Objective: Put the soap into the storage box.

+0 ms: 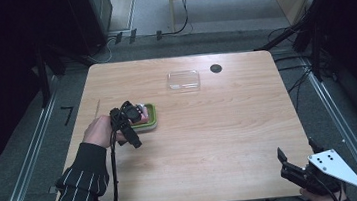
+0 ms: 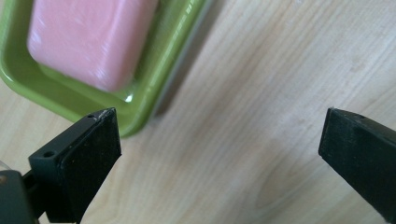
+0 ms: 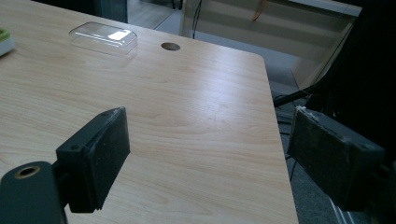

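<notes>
A green soap dish (image 1: 151, 117) holding a pink soap bar (image 2: 88, 42) sits left of the table's centre. My left gripper (image 1: 136, 126) hovers over the dish's near side, tilted down, held by a hand in a striped sleeve. In the left gripper view its jaws stand wide apart, open (image 2: 219, 140), over bare wood beside the dish (image 2: 154, 88). A clear plastic lid (image 1: 183, 80) lies farther back. My right gripper (image 1: 297, 151) is at the table's near right corner, open and holding nothing (image 3: 210, 149); the lid (image 3: 103, 37) shows far off.
A small round hole (image 1: 216, 68) sits in the wooden table (image 1: 229, 125) right of the lid, also the hole (image 3: 170, 46) in the right gripper view. Dark racks, cables and floor rails surround the table. A sliver of the dish (image 3: 3, 41) shows at far left.
</notes>
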Motion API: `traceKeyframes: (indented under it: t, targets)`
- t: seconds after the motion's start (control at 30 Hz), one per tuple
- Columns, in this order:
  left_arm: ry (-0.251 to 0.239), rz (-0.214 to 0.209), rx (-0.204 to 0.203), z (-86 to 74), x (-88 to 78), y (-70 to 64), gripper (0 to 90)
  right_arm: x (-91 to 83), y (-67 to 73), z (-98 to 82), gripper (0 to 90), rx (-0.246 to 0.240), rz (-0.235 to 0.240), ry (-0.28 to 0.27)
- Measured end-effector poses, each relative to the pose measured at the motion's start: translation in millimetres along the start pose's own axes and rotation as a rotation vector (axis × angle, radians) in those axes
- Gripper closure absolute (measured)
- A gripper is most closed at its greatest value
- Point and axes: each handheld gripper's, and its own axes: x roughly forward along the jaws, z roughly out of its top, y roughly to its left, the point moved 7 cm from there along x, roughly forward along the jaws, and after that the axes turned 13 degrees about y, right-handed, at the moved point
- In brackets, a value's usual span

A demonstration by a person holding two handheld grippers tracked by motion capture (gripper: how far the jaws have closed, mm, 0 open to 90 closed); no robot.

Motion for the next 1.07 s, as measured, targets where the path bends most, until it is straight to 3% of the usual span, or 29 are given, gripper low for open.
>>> traceKeyframes:
  t: [0.3,0.67,0.9,1.07]
  targets:
    - [0.016,-0.022,-0.045,-17.3,12.7,-14.8,0.0,1.0,0.7,0.8,13.7,-0.005,0.003,-0.001]
    - [0.021,-0.063,-0.146,-37.0,29.4,-33.8,0.0,1.5,1.4,1.5,13.7,-0.006,0.003,-0.004]
    - [0.010,-0.054,-0.164,-46.6,36.9,-46.5,0.0,1.9,2.1,1.8,13.7,-0.007,0.009,-0.003]
    - [-0.003,-0.073,-0.159,-50.8,40.6,-50.0,0.0,3.1,2.2,2.7,13.7,-0.007,0.013,-0.007]
